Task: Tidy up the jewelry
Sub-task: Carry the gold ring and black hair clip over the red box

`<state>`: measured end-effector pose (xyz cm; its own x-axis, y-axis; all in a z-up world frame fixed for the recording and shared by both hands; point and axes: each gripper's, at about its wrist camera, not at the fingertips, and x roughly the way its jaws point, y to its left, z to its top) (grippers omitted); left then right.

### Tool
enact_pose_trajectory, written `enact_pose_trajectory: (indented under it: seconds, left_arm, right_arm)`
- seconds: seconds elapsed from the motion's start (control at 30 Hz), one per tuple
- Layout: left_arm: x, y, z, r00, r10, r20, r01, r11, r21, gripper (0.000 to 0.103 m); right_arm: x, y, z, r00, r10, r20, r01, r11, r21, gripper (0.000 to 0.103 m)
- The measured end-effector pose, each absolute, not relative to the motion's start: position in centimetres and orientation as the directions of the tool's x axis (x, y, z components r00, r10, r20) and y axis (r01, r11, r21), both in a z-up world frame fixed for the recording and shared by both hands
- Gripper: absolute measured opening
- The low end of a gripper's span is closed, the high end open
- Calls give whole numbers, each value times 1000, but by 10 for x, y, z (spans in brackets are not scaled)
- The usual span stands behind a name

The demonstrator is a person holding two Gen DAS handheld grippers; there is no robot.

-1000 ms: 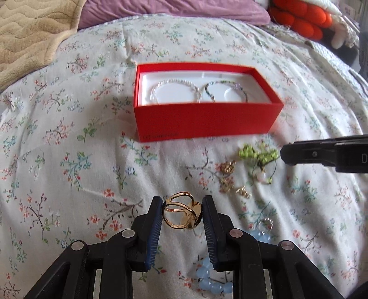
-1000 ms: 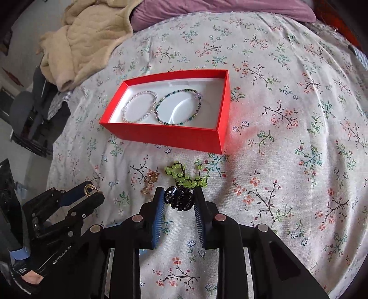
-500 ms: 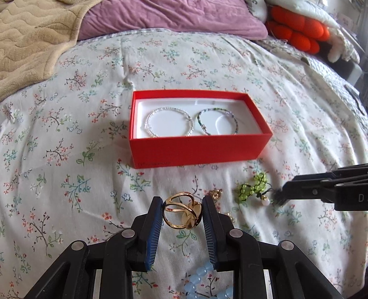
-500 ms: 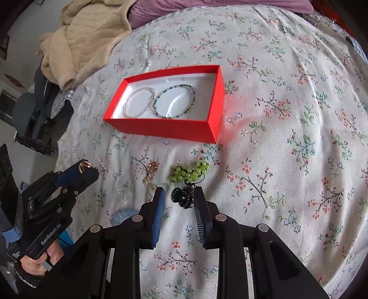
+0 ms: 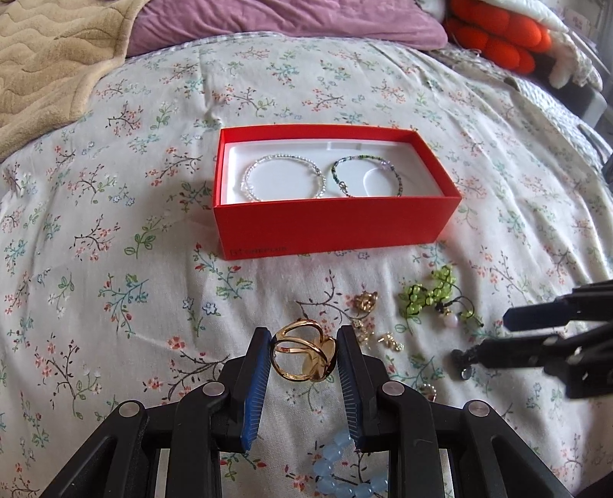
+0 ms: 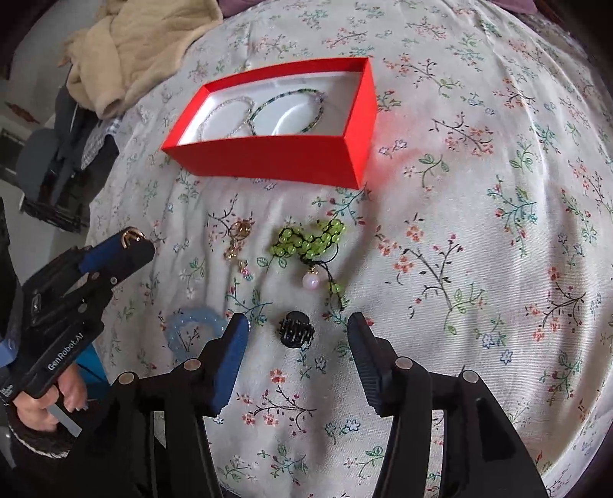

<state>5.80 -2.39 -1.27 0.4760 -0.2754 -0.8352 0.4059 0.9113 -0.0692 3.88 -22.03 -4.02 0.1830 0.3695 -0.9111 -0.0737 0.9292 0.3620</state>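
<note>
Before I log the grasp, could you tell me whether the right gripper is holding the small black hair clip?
No, the right gripper stands open, its jaws having just opened, and the black hair clip lies loose on the bedspread between them.

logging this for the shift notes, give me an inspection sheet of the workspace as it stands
surface: floral bedsheet, soft and rumpled.
job's things: red box holding a clear bead bracelet and a dark bead bracelet; outside the box lie a green bead bracelet, gold earrings, a blue bead bracelet and a black hair clip.
clutter: nothing seen.
grippers: left gripper shut on a gold ring; right gripper has just been opening, its fingers stand either side of the hair clip, clear of it.
cables: nothing seen.
surroundings: beige blanket, purple pillow, orange cushion.
</note>
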Motion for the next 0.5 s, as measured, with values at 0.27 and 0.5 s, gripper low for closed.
enact_pose_trajectory:
  seconds: [0.27,0.5]
  left_arm:
    - [58,-24,-15,469,-273,-840,411,909,-66,29]
    - [58,-19,-12,474,-278,-835,405,911,-73,29]
  right_arm:
    - [41,-194,-63,158,285,-945,-133,955,265,44]
    - [43,-190,-61,165,279,-946,-148,955,256,26]
